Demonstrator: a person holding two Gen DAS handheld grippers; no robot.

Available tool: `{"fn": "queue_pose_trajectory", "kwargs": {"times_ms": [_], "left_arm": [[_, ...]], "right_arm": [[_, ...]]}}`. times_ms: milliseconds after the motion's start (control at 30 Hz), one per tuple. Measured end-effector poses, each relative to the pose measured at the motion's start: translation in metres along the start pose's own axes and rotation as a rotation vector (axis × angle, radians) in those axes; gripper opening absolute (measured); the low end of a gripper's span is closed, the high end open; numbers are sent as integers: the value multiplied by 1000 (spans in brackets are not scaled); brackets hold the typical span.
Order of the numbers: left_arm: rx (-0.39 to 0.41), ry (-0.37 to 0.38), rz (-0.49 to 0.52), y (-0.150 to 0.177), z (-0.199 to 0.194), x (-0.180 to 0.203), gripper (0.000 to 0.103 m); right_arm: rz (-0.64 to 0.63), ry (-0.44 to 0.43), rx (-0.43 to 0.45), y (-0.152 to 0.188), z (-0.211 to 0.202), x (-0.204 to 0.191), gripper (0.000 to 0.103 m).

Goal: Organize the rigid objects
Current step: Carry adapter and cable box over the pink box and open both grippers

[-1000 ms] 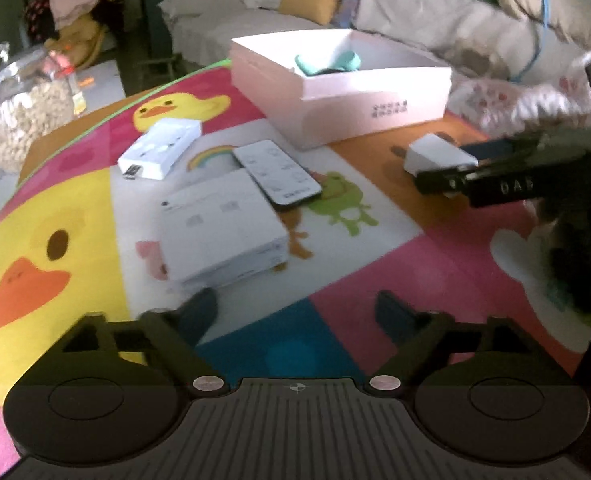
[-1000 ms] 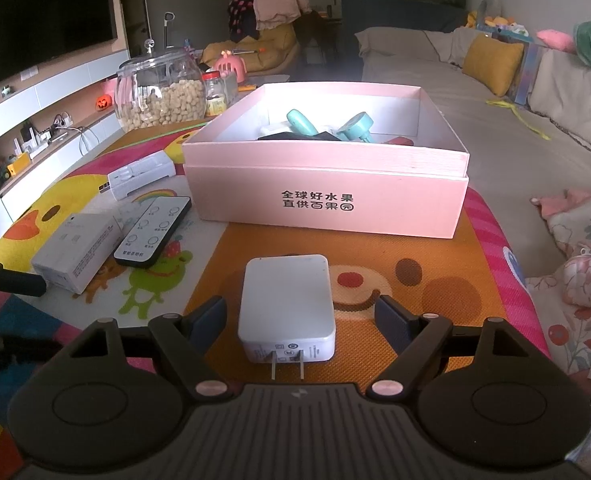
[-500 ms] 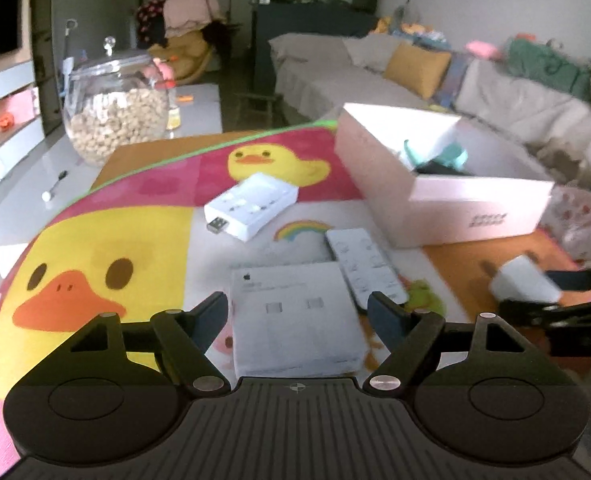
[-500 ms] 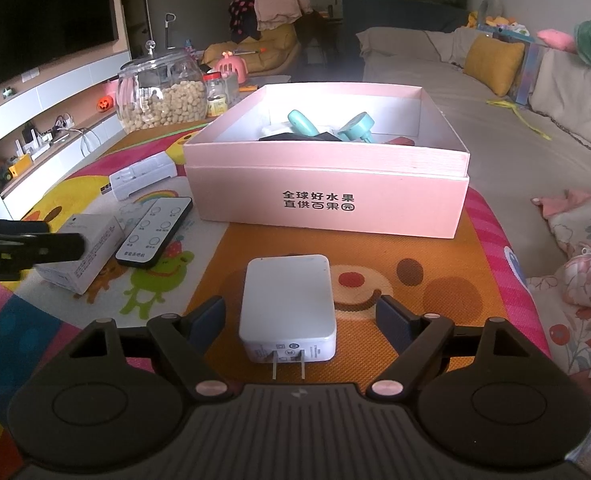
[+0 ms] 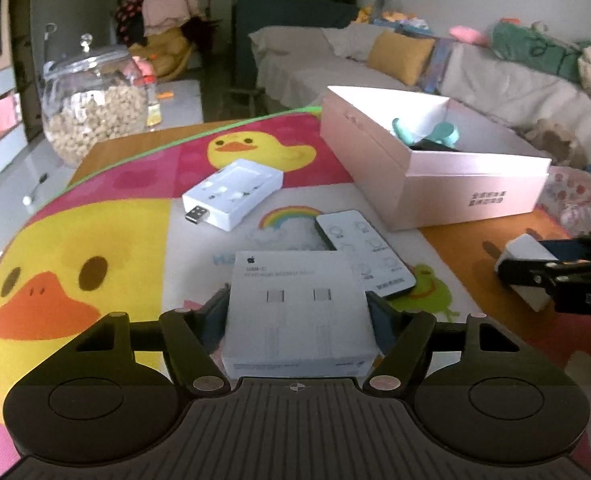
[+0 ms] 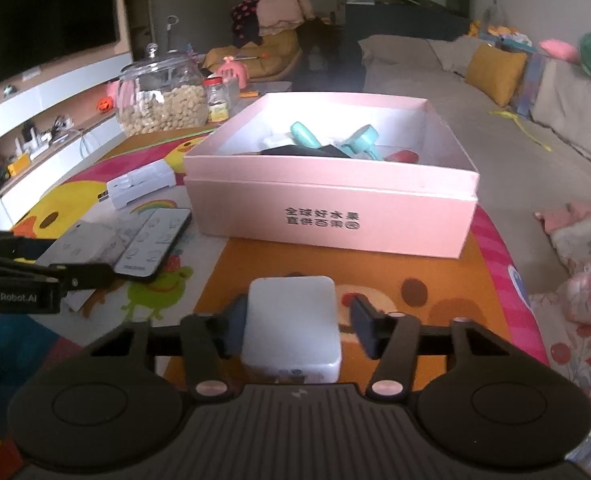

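The left tool (image 5: 298, 312) has its two fingers pressed against the sides of a flat white carton (image 5: 295, 308), which lies on the colourful duck mat (image 5: 95, 248) covering the desk. Just ahead and to the right of that tool, a remote control (image 5: 365, 258) lies partly tucked against the carton's far corner, and farther ahead to the left sits a white USB adapter (image 5: 233, 192). The right tool (image 6: 293, 320) straddles a white charger (image 6: 293, 324): its left finger looks to be touching the charger, while a thin gap shows at the right finger (so a firm clamp cannot be confirmed). Straight ahead of the right tool stands an open pink box (image 6: 335, 216) already holding teal and dark items. A glass jar (image 6: 161, 98) stands far ahead on the left.
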State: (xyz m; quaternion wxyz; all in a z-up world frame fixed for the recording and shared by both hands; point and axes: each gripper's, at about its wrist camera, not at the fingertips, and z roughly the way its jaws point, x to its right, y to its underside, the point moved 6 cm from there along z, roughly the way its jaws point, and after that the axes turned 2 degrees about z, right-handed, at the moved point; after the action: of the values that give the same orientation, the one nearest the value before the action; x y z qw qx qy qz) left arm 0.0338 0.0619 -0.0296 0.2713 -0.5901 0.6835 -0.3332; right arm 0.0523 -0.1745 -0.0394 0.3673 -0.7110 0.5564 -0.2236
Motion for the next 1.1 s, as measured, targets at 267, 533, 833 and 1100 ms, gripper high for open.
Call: {"fn": "queue_pose_trajectory", "kwargs": {"times_ms": [267, 533, 833, 1100], "left_arm": [[102, 97, -26, -3, -27, 1, 75], [232, 223, 58, -36, -69, 32, 75], [356, 300, 142, -133, -37, 76, 75], [249, 392, -92, -195, 55, 74, 73]], "right_arm": [[16, -36, 80, -14, -29, -1, 44], [51, -57, 231, -45, -82, 9, 44], [75, 4, 413, -84, -126, 29, 44], [119, 68, 383, -92, -113, 55, 44]]}}
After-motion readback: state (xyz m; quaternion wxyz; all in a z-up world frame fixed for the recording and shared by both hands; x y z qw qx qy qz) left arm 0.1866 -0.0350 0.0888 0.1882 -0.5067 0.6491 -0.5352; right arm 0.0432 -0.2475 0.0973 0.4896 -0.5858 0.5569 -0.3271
